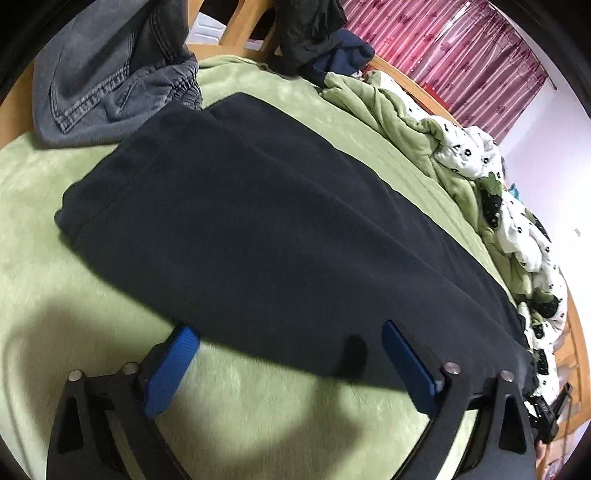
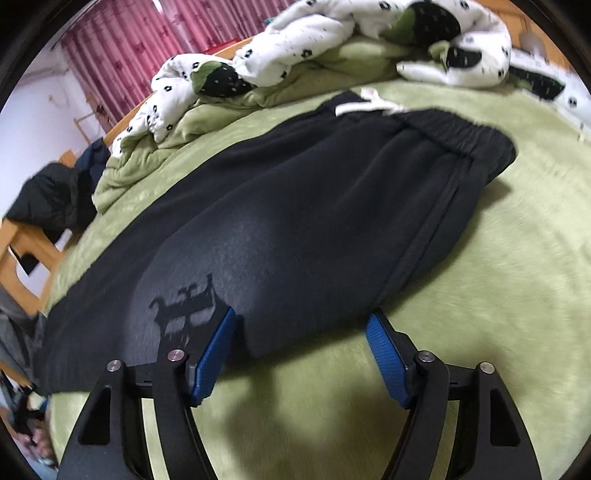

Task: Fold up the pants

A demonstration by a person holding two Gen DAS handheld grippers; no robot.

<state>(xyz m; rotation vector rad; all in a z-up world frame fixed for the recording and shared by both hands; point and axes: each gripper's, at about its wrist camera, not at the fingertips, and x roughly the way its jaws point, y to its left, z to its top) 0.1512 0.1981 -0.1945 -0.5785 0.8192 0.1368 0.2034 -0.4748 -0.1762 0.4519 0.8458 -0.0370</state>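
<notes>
Black pants [image 1: 266, 221] lie flat on the green blanket [image 1: 55, 295], legs laid one over the other lengthwise. In the right wrist view the pants [image 2: 295, 229] show an elastic waistband [image 2: 454, 136] with a white drawstring [image 2: 373, 103] at the far right. My left gripper [image 1: 291, 332] is open and empty, its blue pads at the near edge of the leg part. My right gripper [image 2: 301, 317] is open and empty, its jaws straddling the near edge of the pants near the seat.
Grey jeans [image 1: 110, 85] lie at the far left of the bed. A bunched green and white quilt [image 1: 480, 177] runs along the far side; it also shows in the right wrist view [image 2: 295, 48]. Dark clothes [image 1: 314, 33] hang on a wooden frame. Pink curtains [image 1: 461, 48] hang behind.
</notes>
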